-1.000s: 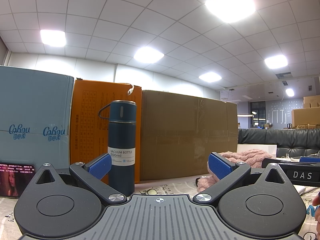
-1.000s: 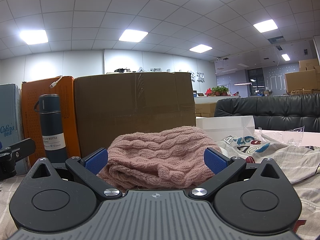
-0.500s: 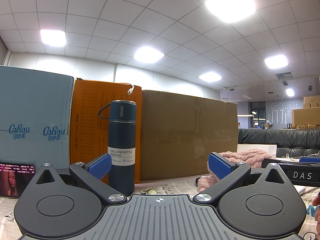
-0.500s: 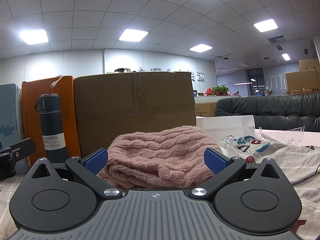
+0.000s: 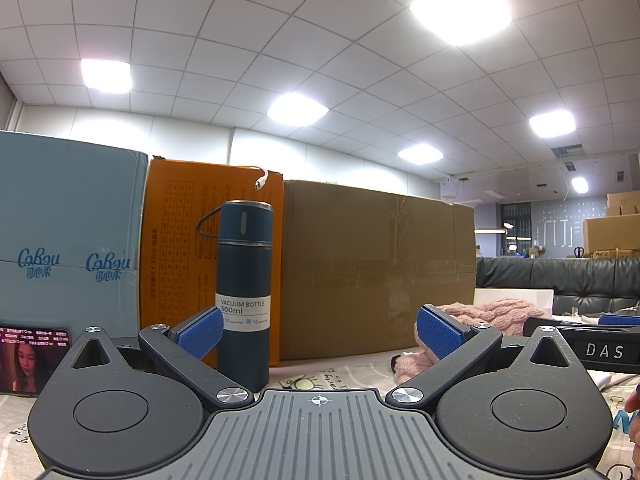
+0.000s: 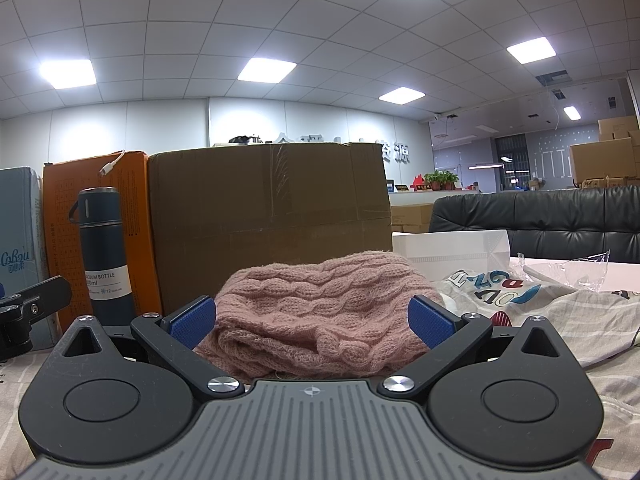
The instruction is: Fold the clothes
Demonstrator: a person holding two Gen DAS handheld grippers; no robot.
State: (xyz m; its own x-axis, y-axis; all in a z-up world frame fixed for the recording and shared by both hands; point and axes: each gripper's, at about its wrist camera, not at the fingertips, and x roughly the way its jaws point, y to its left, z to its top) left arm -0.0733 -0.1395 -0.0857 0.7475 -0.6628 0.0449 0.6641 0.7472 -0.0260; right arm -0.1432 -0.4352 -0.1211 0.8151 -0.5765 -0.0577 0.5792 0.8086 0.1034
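A: Your right gripper – jaws wide apart, blue ribbed pads, nothing clamped. What's btwn them?

B: Pink sweater, chunky cable knit, fuzzy, bunched in a rounded heap on the bench just ahead of your fingers. Can't tell if the pads touch it; its near edge is hidden behind the gripper body.

A: And your left gripper?

B: Also spread apart, empty. Same blue pads on black arms. Past it a dark blue vacuum bottle stands upright, smooth cylinder w/ loop handle, white label. Sweater is off to your right there, partly hidden by the right finger.

A: Other cloth?

B: Grey printed garment, thin, wrinkled, coloured letters, lying right of the sweater; cut off low-right. Bench cover is printed fabric too.

A: Behind?

B: Brown cardboard box, taped, matte; orange box w/ a grid print; pale blue carton. Phone screen at left edge, half cut off. Crinkled clear plastic far right.
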